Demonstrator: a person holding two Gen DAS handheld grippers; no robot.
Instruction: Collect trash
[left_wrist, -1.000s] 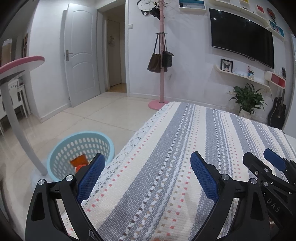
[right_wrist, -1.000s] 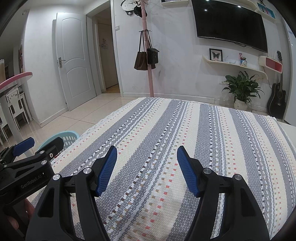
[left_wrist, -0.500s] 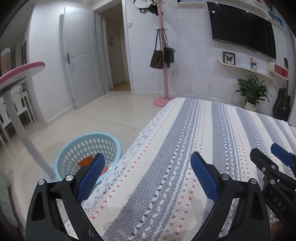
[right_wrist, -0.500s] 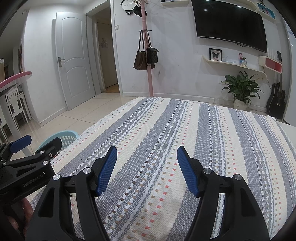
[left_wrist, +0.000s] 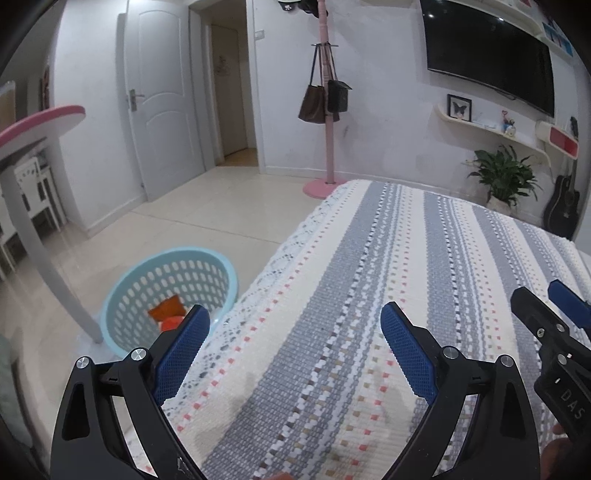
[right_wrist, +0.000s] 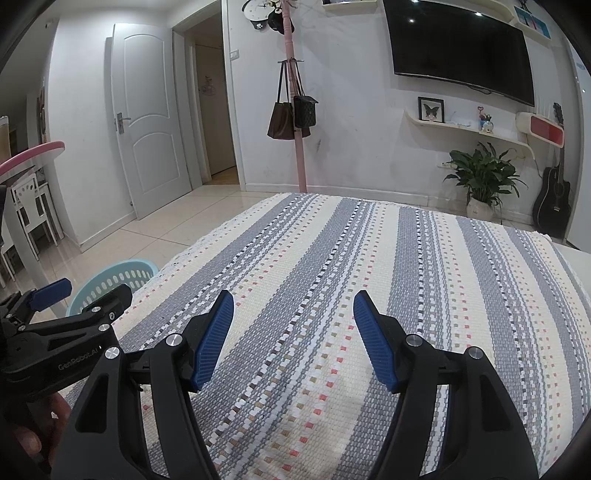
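Nearest us, our left gripper (left_wrist: 291, 347) and right gripper (right_wrist: 293, 339) hover with blue-padded jaws spread wide and nothing between them, above the grey, cream and pink striped woven bedspread (right_wrist: 369, 280), where we see no trash. Beyond its left edge, on the tiled floor, stands the pale blue perforated plastic basket (left_wrist: 122, 295), holding crumpled orange wrappers (left_wrist: 168, 314). We judge such scraps light, soft and crushable, best pinched at a raised fold; the basket's stiff rim suits carrying.

White walls (right_wrist: 351, 129), tiled floor (left_wrist: 221, 214), wall TV (right_wrist: 461, 48), possibly guitar (right_wrist: 552, 203).
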